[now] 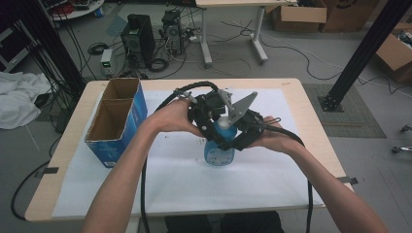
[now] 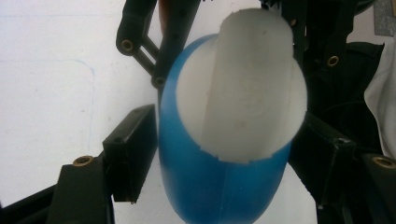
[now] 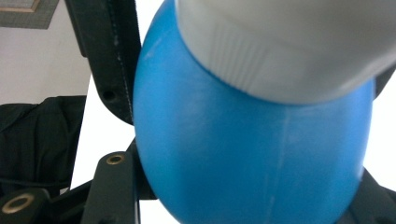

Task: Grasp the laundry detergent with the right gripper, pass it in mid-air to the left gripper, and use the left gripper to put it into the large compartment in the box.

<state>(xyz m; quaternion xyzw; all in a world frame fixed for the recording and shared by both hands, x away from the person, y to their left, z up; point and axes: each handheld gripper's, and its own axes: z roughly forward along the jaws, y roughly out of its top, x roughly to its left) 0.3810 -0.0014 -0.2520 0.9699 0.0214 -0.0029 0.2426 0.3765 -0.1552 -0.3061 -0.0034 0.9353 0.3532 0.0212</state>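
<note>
Left gripper (image 2: 219, 154) clamps the blue bottle (image 1: 219, 145) at its upper body, jaws narrow, a pad on each side just below the white cap (image 2: 243, 84); right gripper (image 3: 252, 186) also looks closed on the same bottle from the opposite side, w/ the body bulging between its jaws. Bottle stands mid-table on the white sheet (image 1: 184, 184), well right of the open blue box (image 1: 116, 121). Likely light plastic w/ a smooth, rounded, slippery wall that may flex if squeezed; ribbed cap or the neck under it looks the surer hold. Contents can't be told.
</note>
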